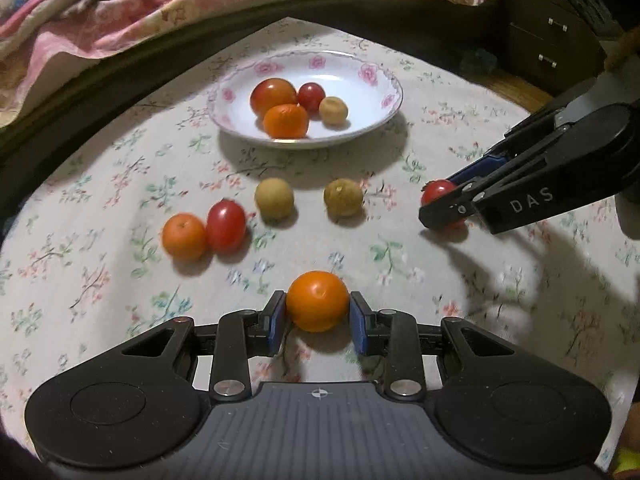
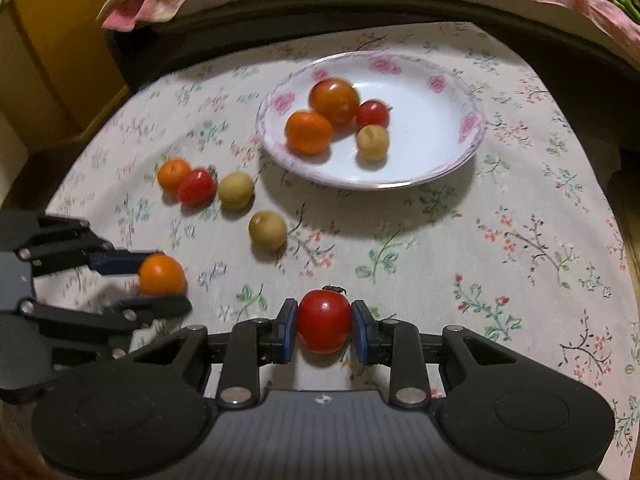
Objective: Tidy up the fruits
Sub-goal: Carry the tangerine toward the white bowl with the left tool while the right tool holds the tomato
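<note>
**Both claws on fruit, plate already half loaded**

Gripping an orange fruit (image 1: pixel 317 301), the left gripper (image 1: pixel 318 316) has its blue pads (image 1: pixel 277 320) pressed on either side of it, low over the floral tablecloth (image 1: pixel 400 152). The right gripper (image 2: pixel 325 326) is doing the same with a red tomato (image 2: pixel 324 321), pads snug on both flanks, also just above the cloth. From the left wrist view that right claw comes in from the right side, with the tomato half hidden behind its black finger.

Moving outward, four fruits are loose on the cloth between the claws and the plate: a small orange one (image 1: pixel 184 236) touching a red oval tomato (image 1: pixel 226 226) on the left, then a tan round fruit (image 1: pixel 274 199) just beside those, and another tan one (image 1: pixel 343 197) a bit further right.

Farther back sits the white plate with pink roses (image 1: pixel 372 74). It's got a big red-orange tomato (image 1: pixel 273 96), an orange fruit (image 1: pixel 286 121) in front of it and touching it, a small red tomato (image 1: pixel 311 96) and a tan fruit (image 1: pixel 333 111), all bunched in the middle.

Behind the table there's a bed with a pink floral blanket (image 1: pixel 140 8), and a dark set of drawers (image 1: pixel 552 40) at the far right.
</note>
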